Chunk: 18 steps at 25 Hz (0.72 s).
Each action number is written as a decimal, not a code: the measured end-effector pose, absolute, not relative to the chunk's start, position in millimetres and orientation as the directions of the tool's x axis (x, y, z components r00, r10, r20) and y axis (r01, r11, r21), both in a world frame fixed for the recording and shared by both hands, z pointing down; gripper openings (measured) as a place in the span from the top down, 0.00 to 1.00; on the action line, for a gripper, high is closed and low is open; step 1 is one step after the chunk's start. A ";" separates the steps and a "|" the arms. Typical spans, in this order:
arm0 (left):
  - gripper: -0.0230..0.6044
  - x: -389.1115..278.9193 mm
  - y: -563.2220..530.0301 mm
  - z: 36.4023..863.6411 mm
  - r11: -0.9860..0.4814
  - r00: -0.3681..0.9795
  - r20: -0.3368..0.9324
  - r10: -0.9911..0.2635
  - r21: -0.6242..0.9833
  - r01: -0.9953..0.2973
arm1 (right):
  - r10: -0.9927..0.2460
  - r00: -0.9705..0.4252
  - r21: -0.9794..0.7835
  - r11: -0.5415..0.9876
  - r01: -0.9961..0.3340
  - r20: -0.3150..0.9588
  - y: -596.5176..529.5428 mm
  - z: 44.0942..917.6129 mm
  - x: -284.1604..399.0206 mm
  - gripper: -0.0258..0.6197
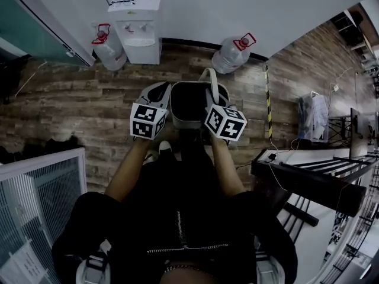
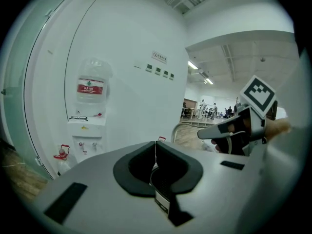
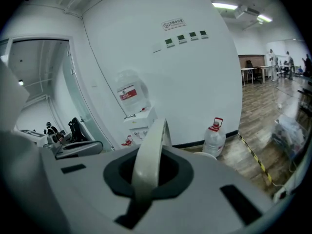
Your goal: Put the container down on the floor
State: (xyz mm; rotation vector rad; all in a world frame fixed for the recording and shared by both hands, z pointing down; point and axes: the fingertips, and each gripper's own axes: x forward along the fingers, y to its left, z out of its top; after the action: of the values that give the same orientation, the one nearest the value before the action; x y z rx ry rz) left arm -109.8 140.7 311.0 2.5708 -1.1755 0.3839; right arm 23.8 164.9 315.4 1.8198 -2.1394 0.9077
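I hold a light grey container (image 1: pixel 177 118) with a dark inside in front of my body, above the wooden floor (image 1: pixel 83 105), in the head view. Its pale arched handle (image 1: pixel 209 77) rises at its right side. My right gripper (image 1: pixel 210 96) is shut on that handle; in the right gripper view the handle (image 3: pixel 148 152) runs as a white band between the jaws of the right gripper (image 3: pixel 145 182). My left gripper (image 1: pixel 159 92) sits against the container's left side. In the left gripper view the left gripper (image 2: pixel 156 152) has its jaws together with nothing seen between them.
A water dispenser (image 1: pixel 140 31) stands against the white wall ahead, with a water bottle (image 1: pixel 110 49) to its left and another (image 1: pixel 233 53) to its right. Yellow-black tape (image 1: pixel 267 99) runs along the floor. Black railings (image 1: pixel 314 185) are at the right, a glass-fronted frame (image 1: pixel 41 206) at the lower left.
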 end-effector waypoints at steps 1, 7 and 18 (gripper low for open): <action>0.94 -108.2 133.9 313.0 -0.625 0.629 0.360 -0.689 0.145 -0.767 | -0.824 -0.232 -0.325 0.061 -0.944 0.517 157.7 318.9 25.6 0.94; 0.94 -95.1 75.9 318.4 -0.597 0.592 0.369 -0.717 0.115 -0.794 | -0.793 -0.261 -0.351 0.064 -0.934 0.550 104.1 344.7 43.1 0.94; 0.94 -55.4 -29.6 324.3 -0.505 0.491 0.418 -0.764 0.087 -0.859 | -0.661 -0.371 -0.354 0.167 -0.920 0.652 -12.9 390.7 82.3 0.94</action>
State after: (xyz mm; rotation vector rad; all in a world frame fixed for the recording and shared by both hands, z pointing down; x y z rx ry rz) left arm -55.4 -29.6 324.3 2.4554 -1.3738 0.4769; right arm 82.3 -12.9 390.7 1.5054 -2.1025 1.0339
